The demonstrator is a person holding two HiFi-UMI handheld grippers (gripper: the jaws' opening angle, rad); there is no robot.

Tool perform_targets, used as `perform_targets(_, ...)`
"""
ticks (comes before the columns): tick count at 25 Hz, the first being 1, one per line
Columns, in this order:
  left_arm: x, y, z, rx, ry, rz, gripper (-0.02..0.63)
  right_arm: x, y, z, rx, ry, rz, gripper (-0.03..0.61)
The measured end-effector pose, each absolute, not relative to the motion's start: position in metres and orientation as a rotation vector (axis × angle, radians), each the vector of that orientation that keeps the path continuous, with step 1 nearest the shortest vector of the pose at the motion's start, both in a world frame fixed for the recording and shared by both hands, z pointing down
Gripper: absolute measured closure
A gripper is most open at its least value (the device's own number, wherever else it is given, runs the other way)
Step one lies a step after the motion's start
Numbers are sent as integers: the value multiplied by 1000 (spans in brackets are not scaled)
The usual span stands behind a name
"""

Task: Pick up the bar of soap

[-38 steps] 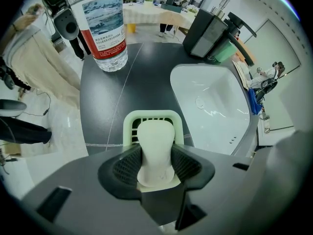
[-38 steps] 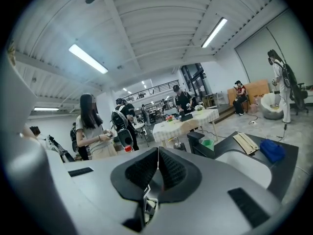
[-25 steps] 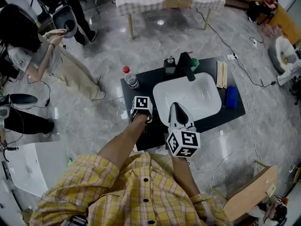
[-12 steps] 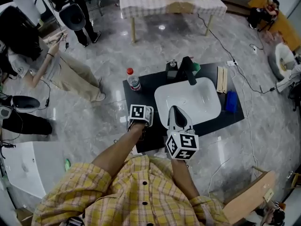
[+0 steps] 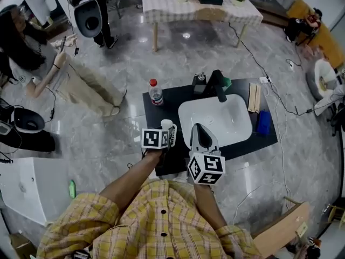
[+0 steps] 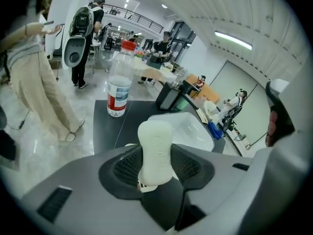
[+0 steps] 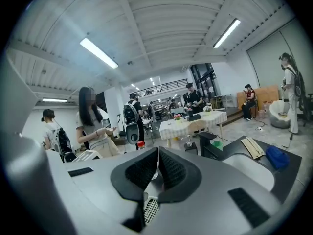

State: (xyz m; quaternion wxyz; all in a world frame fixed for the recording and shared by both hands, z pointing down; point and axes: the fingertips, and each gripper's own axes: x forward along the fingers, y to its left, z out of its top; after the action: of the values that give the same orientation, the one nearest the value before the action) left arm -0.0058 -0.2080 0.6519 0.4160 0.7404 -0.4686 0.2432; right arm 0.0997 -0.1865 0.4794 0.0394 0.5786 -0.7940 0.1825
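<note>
The bar of soap (image 6: 155, 148) is white and oblong, and it stands upright between the jaws of my left gripper (image 6: 155, 169), which is shut on it. In the head view the soap (image 5: 167, 125) shows above the left gripper's (image 5: 167, 131) marker cube, over the near left part of the black table (image 5: 161, 102). My right gripper (image 5: 199, 128) hangs over the near rim of the white sink basin (image 5: 215, 117). In the right gripper view its jaws (image 7: 157, 166) are pressed together with nothing between them.
On the table stand a red-capped water bottle (image 5: 155, 92), a black faucet (image 5: 216, 84), a soap dispenser (image 5: 200, 83), a wooden piece (image 5: 254, 97) and a blue sponge (image 5: 263, 122). People stand at the left. A checked table (image 5: 199, 5) is at the back, and cables cross the floor on the right.
My left gripper has lifted and drawn back toward me with the soap in it, its marker cube now facing up. The right gripper has hardly moved.
</note>
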Motion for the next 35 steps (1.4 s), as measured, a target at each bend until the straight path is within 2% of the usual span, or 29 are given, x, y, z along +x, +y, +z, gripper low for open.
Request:
perform_targets(16, -8, -217, 508, 2270, -1394, 317, 426, 78, -190, 462, 1763, -2467, 472, 557)
perform_targets(35, -22, -214, 406, 2548, -1661, 113, 426, 59, -196, 441, 1773, -2549, 366, 557)
